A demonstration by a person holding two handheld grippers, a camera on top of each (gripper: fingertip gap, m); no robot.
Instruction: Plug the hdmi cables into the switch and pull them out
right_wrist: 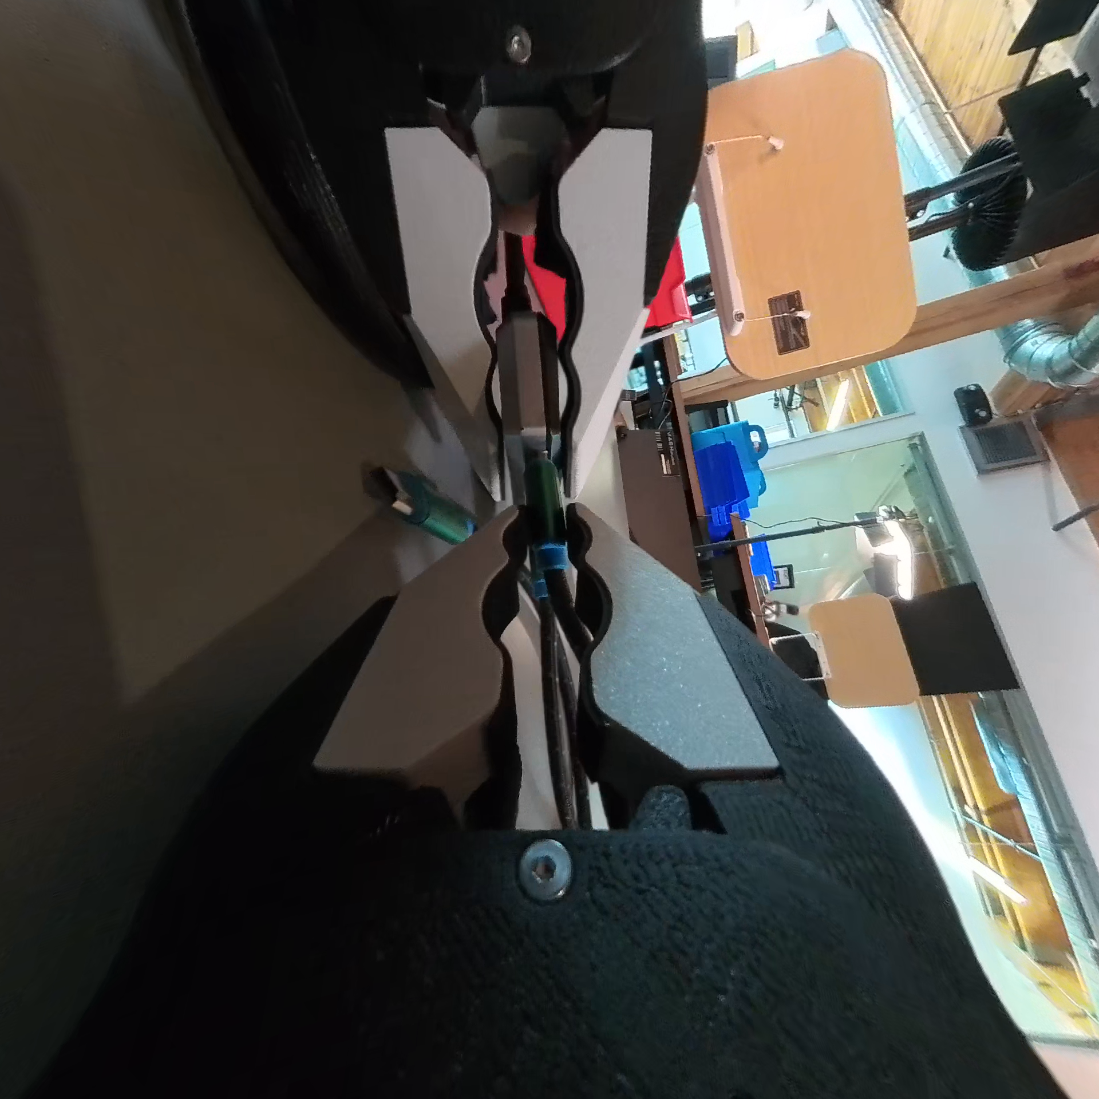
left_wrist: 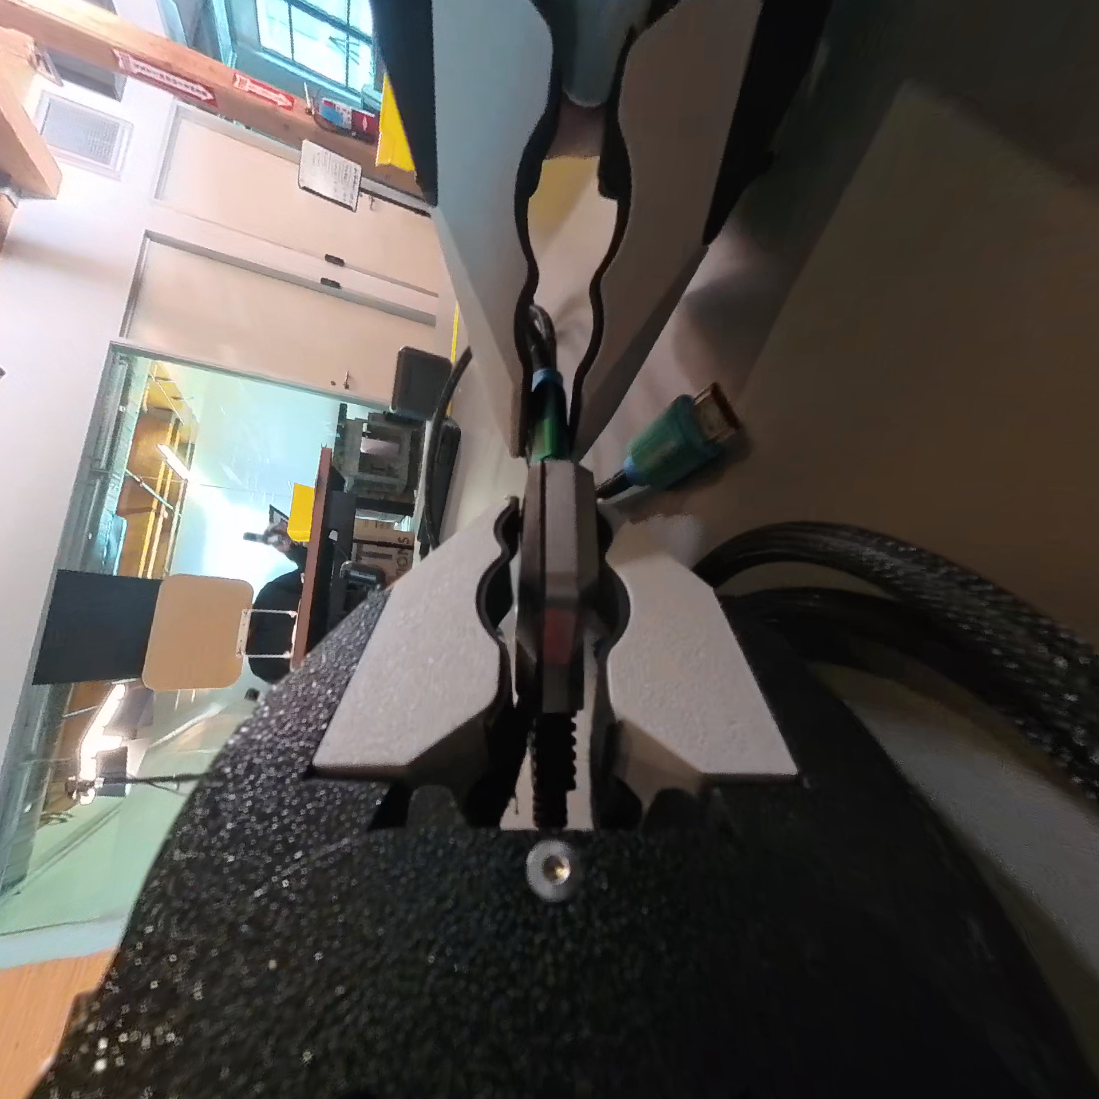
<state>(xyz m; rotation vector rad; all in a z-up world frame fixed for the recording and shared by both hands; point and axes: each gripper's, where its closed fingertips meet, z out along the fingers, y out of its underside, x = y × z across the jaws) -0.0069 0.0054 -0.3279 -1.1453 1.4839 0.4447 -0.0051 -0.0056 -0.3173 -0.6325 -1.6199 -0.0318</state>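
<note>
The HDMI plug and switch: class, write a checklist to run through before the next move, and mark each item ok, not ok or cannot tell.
1. Left gripper clamps the grey switch: ok.
2. Right gripper clamps the green plug: ok.
3. Plug lined up with the switch: ok.
4. Plug fully seated in its port: cannot tell.
5. Second green plug lies loose on the table, clear of both grippers: ok.
6. Cable runs back freely between the right fingers: ok.

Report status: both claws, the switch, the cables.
Left claw clamped on grey switch. Right claw pinching green HDMI plug, nose at switch port. Second green plug loose on table, clear of the work.
</note>
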